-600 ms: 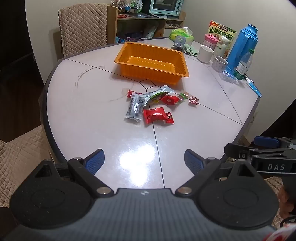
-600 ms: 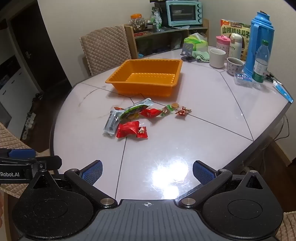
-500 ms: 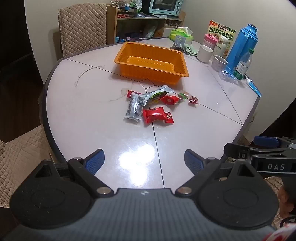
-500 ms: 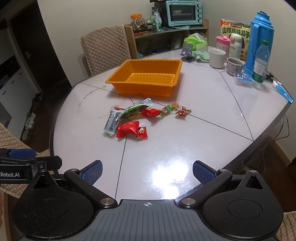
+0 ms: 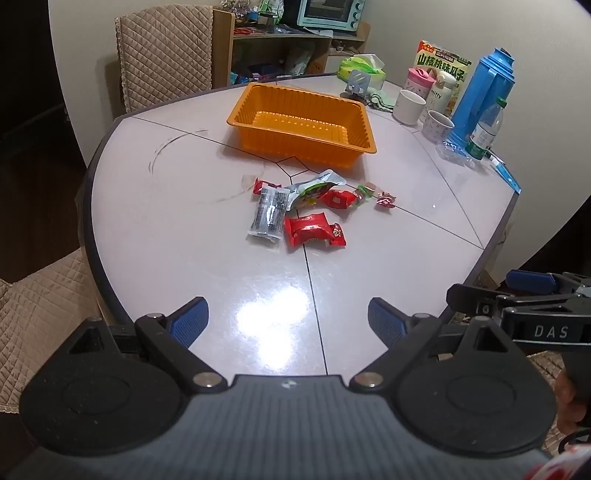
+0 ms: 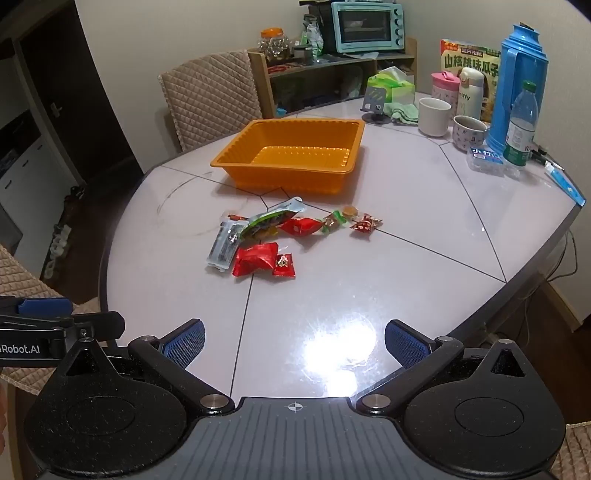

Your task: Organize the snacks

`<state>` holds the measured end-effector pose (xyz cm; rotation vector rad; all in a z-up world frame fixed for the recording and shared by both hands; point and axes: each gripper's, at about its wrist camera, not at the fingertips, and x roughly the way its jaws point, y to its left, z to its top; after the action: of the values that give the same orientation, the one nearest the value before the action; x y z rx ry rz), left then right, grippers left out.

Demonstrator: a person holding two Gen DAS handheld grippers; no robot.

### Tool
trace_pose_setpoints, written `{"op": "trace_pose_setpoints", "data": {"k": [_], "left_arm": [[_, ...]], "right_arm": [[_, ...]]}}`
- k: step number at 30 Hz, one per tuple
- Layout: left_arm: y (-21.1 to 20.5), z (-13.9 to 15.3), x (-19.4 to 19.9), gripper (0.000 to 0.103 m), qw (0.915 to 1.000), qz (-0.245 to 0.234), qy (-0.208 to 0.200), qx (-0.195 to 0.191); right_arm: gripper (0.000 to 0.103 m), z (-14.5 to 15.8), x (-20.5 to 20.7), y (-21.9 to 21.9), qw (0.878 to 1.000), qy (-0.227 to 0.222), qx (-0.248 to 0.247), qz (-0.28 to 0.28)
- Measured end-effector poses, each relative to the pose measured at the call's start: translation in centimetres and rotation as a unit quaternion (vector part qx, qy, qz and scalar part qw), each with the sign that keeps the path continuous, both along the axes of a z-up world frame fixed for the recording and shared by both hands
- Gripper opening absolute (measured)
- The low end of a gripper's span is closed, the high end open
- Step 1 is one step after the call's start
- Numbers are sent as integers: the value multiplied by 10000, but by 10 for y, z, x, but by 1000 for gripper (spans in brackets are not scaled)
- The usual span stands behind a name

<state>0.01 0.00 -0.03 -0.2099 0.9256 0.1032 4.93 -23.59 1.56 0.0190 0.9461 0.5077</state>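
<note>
An empty orange tray (image 5: 356, 147) (image 6: 229, 162) stands on the pale round table (image 5: 177, 229) (image 6: 424, 206). In front of it lies a small heap of snacks: a clear dark-printed pack (image 5: 269, 214) (image 6: 222, 245), a green-and-silver pouch (image 5: 314, 186) (image 6: 271, 219), red wrappers (image 5: 308, 229) (image 6: 255, 258) and small candies (image 5: 384, 199) (image 6: 365, 223). My left gripper (image 5: 288, 321) hovers open over the table's near edge, well short of the snacks. My right gripper (image 6: 294, 343) is likewise open and empty above the near edge.
At the back right stand a blue thermos (image 6: 517, 85), a water bottle (image 6: 521, 125), cups (image 6: 434, 116) and a snack bag (image 6: 469, 61). Quilted chairs (image 6: 210, 96) sit behind and at the near left. A shelf with a toaster oven (image 6: 365, 26) lines the wall.
</note>
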Motion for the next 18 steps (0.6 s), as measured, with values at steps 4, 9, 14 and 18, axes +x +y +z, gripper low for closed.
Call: {"op": "trace_pose_setpoints", "data": {"k": [4,9,14,18], "left_arm": [[0,0,0,92,10000,-5,-1,-2],[-8,-7,3,92,10000,-10,-1,-4],[-8,-6,3,92,10000,-8,-5,-5],[-7,-6,2,92,10000,-9,-3,-10]], "right_arm": [[103,1,0,1,10000,0,0,1],[103,1,0,1,10000,-2,1,0],[103,1,0,1,10000,-2,2,-1],[103,1,0,2,10000,-8,2,0]]}}
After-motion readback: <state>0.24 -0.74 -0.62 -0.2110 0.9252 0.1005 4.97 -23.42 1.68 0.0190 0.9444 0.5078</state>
